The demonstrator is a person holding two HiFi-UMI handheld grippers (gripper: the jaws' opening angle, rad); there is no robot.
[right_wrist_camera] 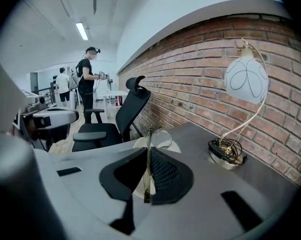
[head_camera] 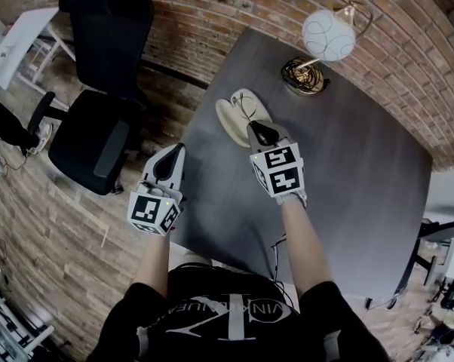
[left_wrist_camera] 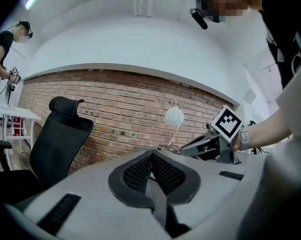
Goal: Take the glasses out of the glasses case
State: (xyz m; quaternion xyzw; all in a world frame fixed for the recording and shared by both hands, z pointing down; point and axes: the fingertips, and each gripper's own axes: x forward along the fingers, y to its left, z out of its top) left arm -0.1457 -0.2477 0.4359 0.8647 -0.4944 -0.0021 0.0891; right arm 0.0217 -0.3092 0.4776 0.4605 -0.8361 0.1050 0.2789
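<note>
An open cream glasses case (head_camera: 238,118) lies on the dark table (head_camera: 348,172). Just in front of it, my right gripper (head_camera: 262,133) is shut on a temple arm of the thin-rimmed glasses (head_camera: 248,110). In the right gripper view the temple runs between the pads (right_wrist_camera: 163,171) and the lenses (right_wrist_camera: 160,135) hang above the case (right_wrist_camera: 174,146). My left gripper (head_camera: 172,157) hovers off the table's left edge, shut and empty. The left gripper view shows its pads (left_wrist_camera: 163,171) meeting with nothing between them, and the right gripper (left_wrist_camera: 188,148) beyond holding the glasses (left_wrist_camera: 168,146).
A lamp with a white globe (head_camera: 329,35) and a coiled cord at its base (head_camera: 302,76) stands behind the case near the brick wall. A black office chair (head_camera: 99,134) sits left of the table. People stand far off in the room (right_wrist_camera: 88,79).
</note>
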